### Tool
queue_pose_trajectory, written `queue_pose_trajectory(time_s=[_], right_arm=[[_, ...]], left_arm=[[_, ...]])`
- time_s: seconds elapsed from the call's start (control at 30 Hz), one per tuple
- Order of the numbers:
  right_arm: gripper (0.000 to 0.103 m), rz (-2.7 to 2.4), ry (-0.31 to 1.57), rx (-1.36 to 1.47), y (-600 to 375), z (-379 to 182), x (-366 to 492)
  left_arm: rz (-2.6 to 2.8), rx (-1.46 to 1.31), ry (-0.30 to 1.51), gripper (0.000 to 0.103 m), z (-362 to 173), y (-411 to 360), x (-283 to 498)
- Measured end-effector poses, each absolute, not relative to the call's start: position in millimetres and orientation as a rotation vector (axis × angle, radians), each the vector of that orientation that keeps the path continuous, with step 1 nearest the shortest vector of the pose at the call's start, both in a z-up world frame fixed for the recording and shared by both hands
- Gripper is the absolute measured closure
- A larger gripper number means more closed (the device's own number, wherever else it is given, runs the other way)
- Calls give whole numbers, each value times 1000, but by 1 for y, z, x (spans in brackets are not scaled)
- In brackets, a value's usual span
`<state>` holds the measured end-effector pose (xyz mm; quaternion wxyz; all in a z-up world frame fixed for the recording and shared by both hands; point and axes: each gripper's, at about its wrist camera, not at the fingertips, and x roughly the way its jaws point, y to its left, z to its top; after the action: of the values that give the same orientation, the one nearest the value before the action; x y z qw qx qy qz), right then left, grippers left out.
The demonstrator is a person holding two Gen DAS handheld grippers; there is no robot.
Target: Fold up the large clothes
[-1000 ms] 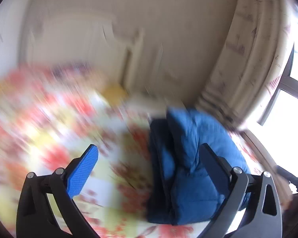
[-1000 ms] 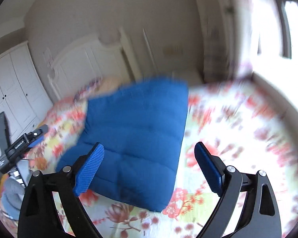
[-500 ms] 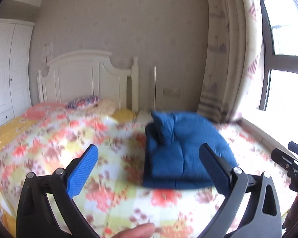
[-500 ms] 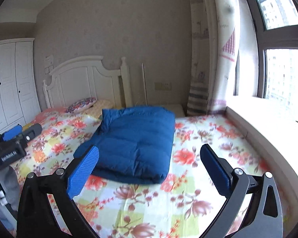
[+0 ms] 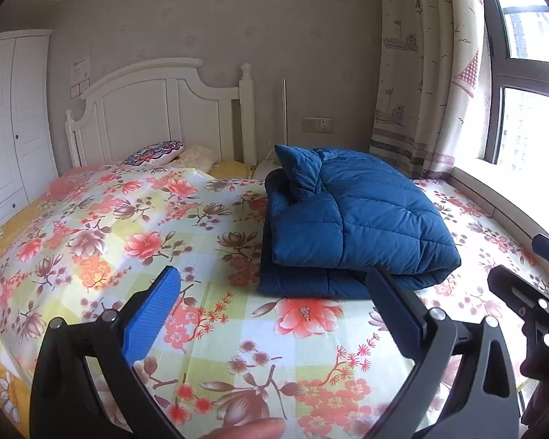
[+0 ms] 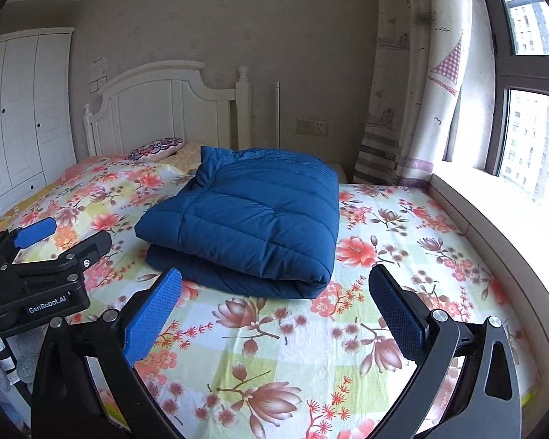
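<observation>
While the folded blue quilted coat point(image 5: 351, 226) lies on the floral bedsheet point(image 5: 164, 241) toward the window side, left gripper point(image 5: 271, 307) and right gripper point(image 6: 274, 307) hover spread wide, empty, short of it.

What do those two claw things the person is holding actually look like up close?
Both look alike. The left claw and the right claw each have two curved matte-black arms joined with silver bolts, ending in flat fingers faced with textured bright-blue pads. Seen from the right wrist view, the left claw's black body carries white "GenRobot.AI" lettering. No cables show. A bare fingertip peeks in below.
</observation>
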<state>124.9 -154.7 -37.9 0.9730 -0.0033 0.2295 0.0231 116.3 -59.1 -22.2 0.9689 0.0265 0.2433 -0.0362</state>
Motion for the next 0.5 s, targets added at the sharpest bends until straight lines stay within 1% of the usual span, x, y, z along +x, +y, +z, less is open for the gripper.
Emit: queue_pose_trajectory(time_s=[0.5], right_arm=[[5, 65, 473, 8, -151, -39, 124]], left_arm=[[-62, 55, 488, 2, -23, -59, 115]])
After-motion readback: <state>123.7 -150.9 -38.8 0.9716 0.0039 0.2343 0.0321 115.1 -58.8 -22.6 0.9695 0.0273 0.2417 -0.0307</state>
